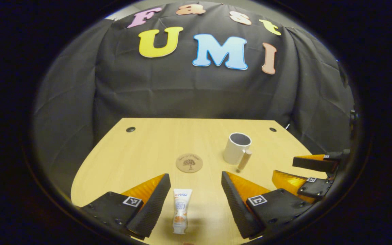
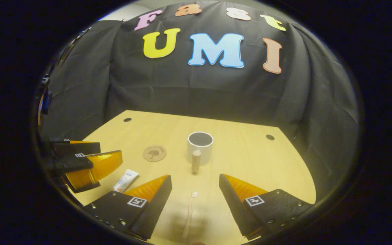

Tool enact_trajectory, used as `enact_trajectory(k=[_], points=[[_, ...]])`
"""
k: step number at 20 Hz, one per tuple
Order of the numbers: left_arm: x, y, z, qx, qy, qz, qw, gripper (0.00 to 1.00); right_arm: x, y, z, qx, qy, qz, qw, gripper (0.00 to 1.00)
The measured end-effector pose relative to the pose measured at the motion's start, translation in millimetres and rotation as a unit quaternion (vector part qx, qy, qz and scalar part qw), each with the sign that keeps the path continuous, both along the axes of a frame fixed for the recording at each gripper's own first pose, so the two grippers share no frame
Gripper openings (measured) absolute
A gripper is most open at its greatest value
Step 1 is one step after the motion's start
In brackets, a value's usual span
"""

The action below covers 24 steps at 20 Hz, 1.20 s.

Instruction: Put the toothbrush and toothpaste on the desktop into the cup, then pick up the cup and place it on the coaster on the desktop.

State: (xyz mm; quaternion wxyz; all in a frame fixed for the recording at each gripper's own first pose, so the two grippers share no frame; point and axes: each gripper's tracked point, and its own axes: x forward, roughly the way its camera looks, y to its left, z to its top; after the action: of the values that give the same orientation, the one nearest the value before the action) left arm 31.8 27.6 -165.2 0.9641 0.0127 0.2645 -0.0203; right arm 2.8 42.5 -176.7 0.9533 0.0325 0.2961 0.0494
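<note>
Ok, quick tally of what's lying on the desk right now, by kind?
Toothpaste tube: 1
Toothbrush: 1
Cup: 1, empty, handle toward the grippers
Coaster: 1
Total: 4 things on the desk

Worktop, wood-grain: 1.
Cable holes in the worktop's far corners: 2, the left one and the right one.
Cup, white, with a wooden handle: 1.
Coaster, round: 1.
Toothpaste tube: 1.
Toothbrush: 1.
Hand-held grippers: 2, the left hand-held gripper and the right hand-held gripper, each with two fingers.
</note>
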Motion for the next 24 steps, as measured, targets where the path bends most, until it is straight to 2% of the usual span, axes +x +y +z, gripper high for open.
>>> enact_trajectory(k=[5,10,12,17,24], points=[[-1,14,-36,-0.007,0.060,0.016,0.998,0.97,-3,6,-26,0.035,0.056,-0.002,0.998,0.89],[-12,33,-79,0.002,0.140,0.020,0.990,0.97,-10,20,-55,0.067,0.124,0.016,0.990,0.90],[-17,38,-92,0.011,0.172,0.024,0.985,0.99,-13,21,-65,0.066,0.144,0.019,0.987,0.90],[-33,45,-123,0.001,0.253,0.032,0.967,0.98,-20,22,-84,0.043,0.183,0.024,0.982,0.90],[-33,38,-153,0.017,0.319,0.021,0.947,0.99,-31,22,-104,0.027,0.246,0.022,0.969,0.90]])
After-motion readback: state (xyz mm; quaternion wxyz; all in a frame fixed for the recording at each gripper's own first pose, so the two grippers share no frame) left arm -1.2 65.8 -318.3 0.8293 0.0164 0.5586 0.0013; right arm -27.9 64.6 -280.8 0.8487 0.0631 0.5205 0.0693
